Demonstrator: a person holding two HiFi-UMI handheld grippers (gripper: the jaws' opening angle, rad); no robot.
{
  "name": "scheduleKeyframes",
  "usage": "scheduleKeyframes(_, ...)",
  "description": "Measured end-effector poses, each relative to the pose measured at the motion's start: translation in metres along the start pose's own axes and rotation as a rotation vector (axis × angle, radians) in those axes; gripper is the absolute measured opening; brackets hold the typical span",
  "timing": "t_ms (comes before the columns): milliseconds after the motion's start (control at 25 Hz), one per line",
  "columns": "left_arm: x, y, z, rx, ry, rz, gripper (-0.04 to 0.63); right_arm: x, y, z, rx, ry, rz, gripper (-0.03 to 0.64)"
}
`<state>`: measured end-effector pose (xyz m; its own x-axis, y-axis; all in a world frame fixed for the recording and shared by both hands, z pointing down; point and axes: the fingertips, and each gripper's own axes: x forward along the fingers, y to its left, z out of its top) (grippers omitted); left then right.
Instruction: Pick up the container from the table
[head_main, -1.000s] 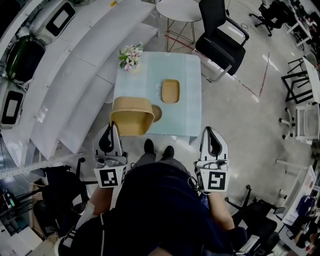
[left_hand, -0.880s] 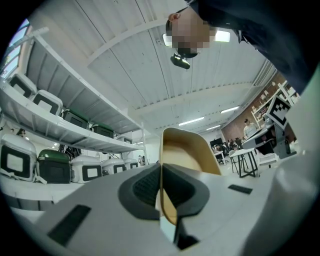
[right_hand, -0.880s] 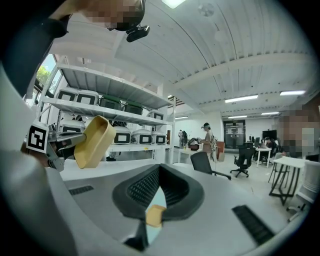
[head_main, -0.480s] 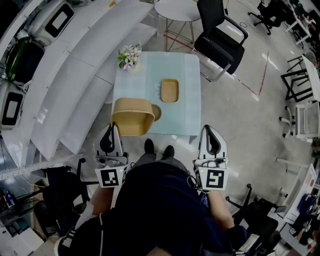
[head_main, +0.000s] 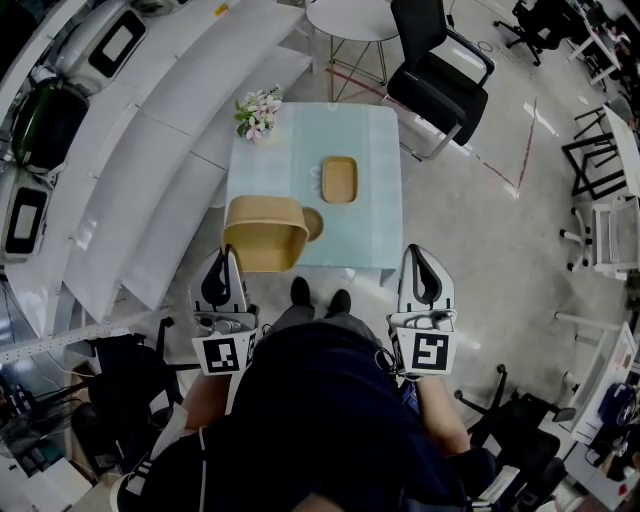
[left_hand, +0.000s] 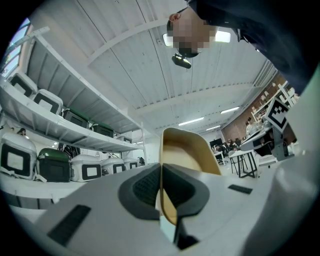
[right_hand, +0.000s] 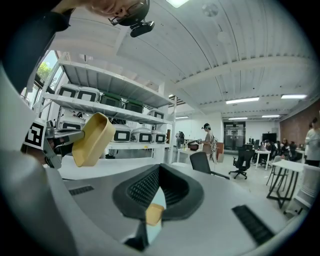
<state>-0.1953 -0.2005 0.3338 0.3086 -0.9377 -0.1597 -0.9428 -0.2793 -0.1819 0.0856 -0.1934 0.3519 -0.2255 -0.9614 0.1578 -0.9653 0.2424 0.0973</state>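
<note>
The pale blue table (head_main: 300, 150) carries flowers (head_main: 260, 112) at one corner and a tan tray (head_main: 339, 180) near its centre.

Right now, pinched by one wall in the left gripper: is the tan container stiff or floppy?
Probably light: the left gripper holds the tan container up by one thin wall alone. Likely fairly stiff: its rim shows no visible sag. Held off-centre and tilted, it may swing about the pinch.
</note>
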Motion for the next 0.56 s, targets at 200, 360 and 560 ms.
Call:
scheduleKeyframes(200,0.0000,-0.0004,-0.0009,-0.005,0.004,-0.002,0.008,0.0012,0.0002,-0.0017,-0.001,0.007,0.000,-0.003)
scheduleKeyframes(360,0.0000,-0.0017,-0.0004,-0.006,0.004,-0.003,0.008,0.0008,-0.0004,-0.0048,-0.006,0.014,0.003,-0.003)
scheduleKeyframes(560,0.0017,-0.0016,0.0006,-0.003,0.002,-0.003,0.009,0.0046,0.0007,-0.0016,-0.008,0.011,0.010,-0.003)
